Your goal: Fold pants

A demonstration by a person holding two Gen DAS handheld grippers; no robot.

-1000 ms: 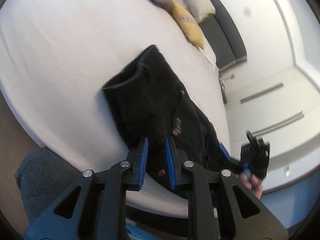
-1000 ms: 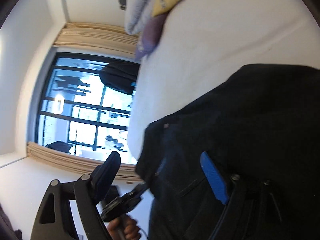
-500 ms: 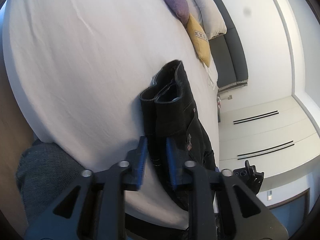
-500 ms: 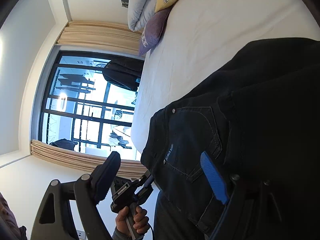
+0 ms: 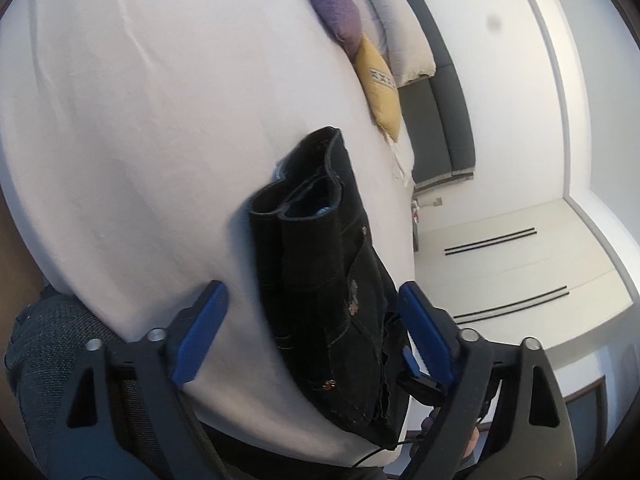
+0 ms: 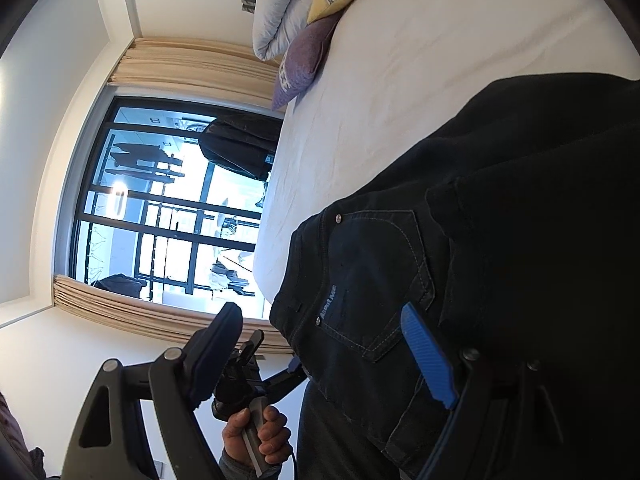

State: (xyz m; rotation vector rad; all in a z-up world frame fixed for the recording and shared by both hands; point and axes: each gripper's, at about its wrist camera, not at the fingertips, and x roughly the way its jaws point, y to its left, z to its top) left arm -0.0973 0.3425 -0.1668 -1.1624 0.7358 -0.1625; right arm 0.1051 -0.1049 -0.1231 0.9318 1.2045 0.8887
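Left gripper (image 5: 312,336) jaws just spread — folded pants (image 5: 320,264) released on bed (image 5: 140,120), between pads, untouched. Right gripper (image 6: 320,356) spread; pillows at 1 o'clock.

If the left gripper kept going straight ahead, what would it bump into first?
Most likely the folded black jeans on the white bed. The left gripper, whose jaws have just been opening, straddles them without pressing. Depth is hard to judge, so it might meet the sheet underneath.
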